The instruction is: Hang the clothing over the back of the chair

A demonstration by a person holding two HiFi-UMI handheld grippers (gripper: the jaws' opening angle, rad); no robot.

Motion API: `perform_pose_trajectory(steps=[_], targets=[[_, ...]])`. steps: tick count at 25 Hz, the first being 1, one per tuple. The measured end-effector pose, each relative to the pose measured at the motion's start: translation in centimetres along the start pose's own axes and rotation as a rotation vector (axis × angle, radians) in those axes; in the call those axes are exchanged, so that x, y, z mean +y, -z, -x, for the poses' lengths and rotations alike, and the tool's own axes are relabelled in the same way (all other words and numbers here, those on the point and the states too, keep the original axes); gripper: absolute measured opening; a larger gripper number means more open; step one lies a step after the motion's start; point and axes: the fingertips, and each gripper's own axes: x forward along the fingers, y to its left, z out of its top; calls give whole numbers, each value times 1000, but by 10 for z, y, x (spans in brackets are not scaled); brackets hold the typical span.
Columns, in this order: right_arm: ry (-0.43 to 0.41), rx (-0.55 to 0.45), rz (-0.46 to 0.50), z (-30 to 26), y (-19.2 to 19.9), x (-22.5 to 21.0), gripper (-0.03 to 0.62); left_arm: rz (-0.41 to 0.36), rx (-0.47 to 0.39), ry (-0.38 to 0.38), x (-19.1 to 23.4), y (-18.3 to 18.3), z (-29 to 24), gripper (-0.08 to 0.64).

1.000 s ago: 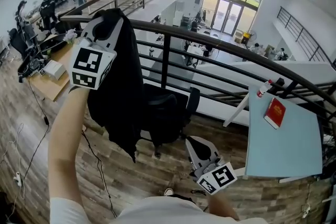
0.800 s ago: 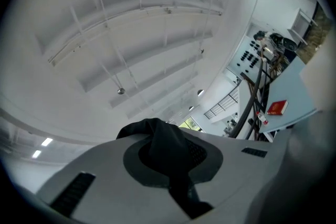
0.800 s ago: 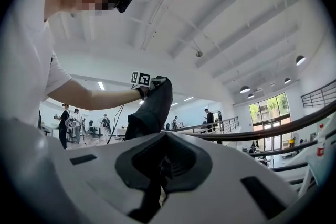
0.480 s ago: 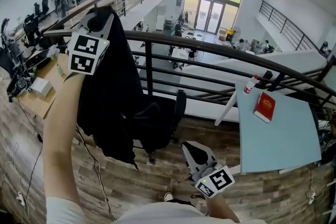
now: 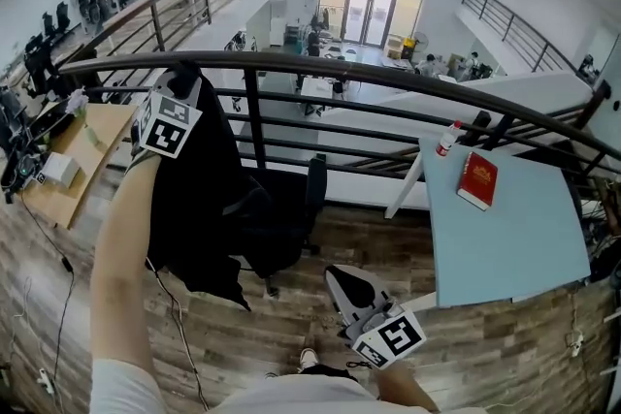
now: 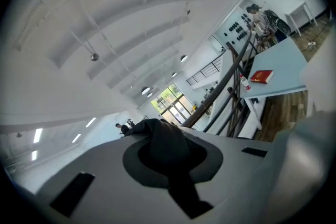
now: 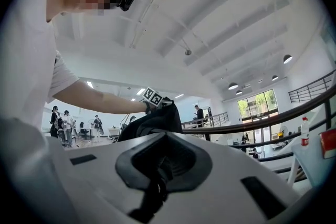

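My left gripper [image 5: 182, 80] is raised at the left of the head view, shut on the top of a black garment [image 5: 199, 199]. The garment hangs down in long folds beside and partly in front of a black office chair [image 5: 286, 223], hiding the chair's left side. In the left gripper view the cloth [image 6: 160, 141] bunches out from between the shut jaws of my left gripper [image 6: 173, 165]. My right gripper [image 5: 342, 276] is held low near my body, to the right of the chair, shut on nothing. The right gripper view shows that gripper [image 7: 157, 165] pointing toward the garment [image 7: 152, 120].
A dark metal railing [image 5: 320, 73] runs behind the chair, with an atrium drop beyond it. At the right a pale blue table [image 5: 514, 238] carries a red book [image 5: 477, 179] and a small bottle [image 5: 446, 139]. A wooden desk [image 5: 82, 150] and floor cables [image 5: 58, 305] lie at the left.
My left gripper has come down and moved away from me with the garment, which now hangs lower against the chair. The right gripper has shifted only slightly.
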Motion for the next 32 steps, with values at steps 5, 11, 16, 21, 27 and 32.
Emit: perform_pose_trajectory(steps=[5,11,16,21,27,32], targets=[[25,15,-18,9,8,-7,15,-6,166,141,-46,53,-22,41],[21,15,-17,15,8,-12,15,-30,384,330,-91,102,-25,54],[-5,17,-24,14,10,-6,15,-180,475,309,-95,124,-15,169],[-44,19,-26,12,10,8,15,-319,498,255,-85,135,-4,306],[-54,7,-14,14,9,11,15,-205,632,249,-71,152,5,411],[-45,16,-22,20,8,11,15,-104,702,218,-51,153,15,411]])
